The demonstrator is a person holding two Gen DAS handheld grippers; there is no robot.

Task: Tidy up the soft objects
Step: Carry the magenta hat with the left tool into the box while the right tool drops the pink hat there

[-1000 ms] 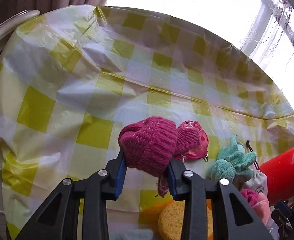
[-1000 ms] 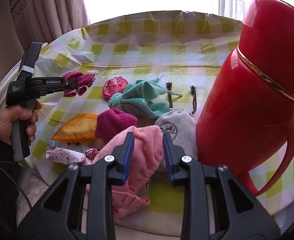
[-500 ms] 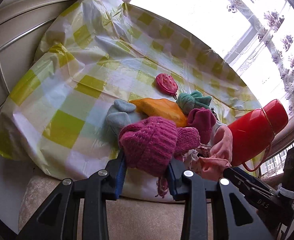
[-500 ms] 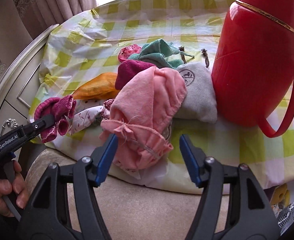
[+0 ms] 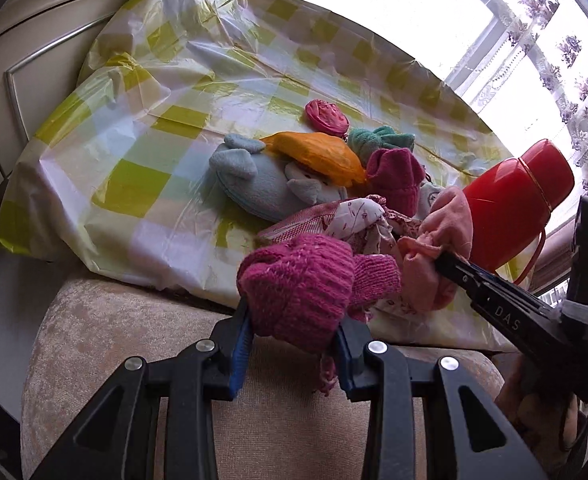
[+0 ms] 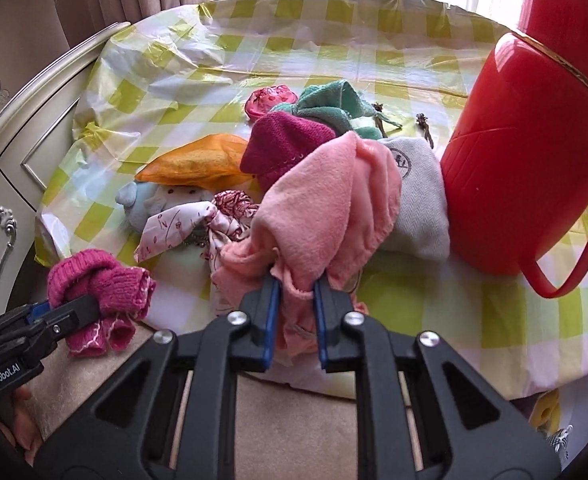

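My left gripper [image 5: 292, 334] is shut on a magenta knitted glove [image 5: 305, 282], held off the table's near edge above a beige seat; it also shows in the right wrist view [image 6: 102, 292]. My right gripper [image 6: 295, 300] is shut on a pink cloth [image 6: 329, 208] at the front of the pile; the cloth also shows in the left wrist view [image 5: 449, 232]. The pile holds a blue plush [image 5: 254, 184], an orange pouch [image 5: 317, 152], a dark pink sock [image 6: 286, 140], a teal cloth [image 6: 333, 104], a floral cloth [image 6: 190, 224] and a grey drawstring bag [image 6: 417, 196].
A tall red thermos jug [image 6: 525, 152] stands right of the pile on the yellow checked tablecloth [image 6: 373, 52]. A round pink purse [image 6: 270, 98] lies behind the pile. A cream cabinet [image 6: 10, 160] is on the left. A beige upholstered seat [image 5: 134, 328] lies below the table edge.
My right gripper closed from open onto the pink cloth. My left gripper carried the knitted glove back from over the table to beyond its near edge.
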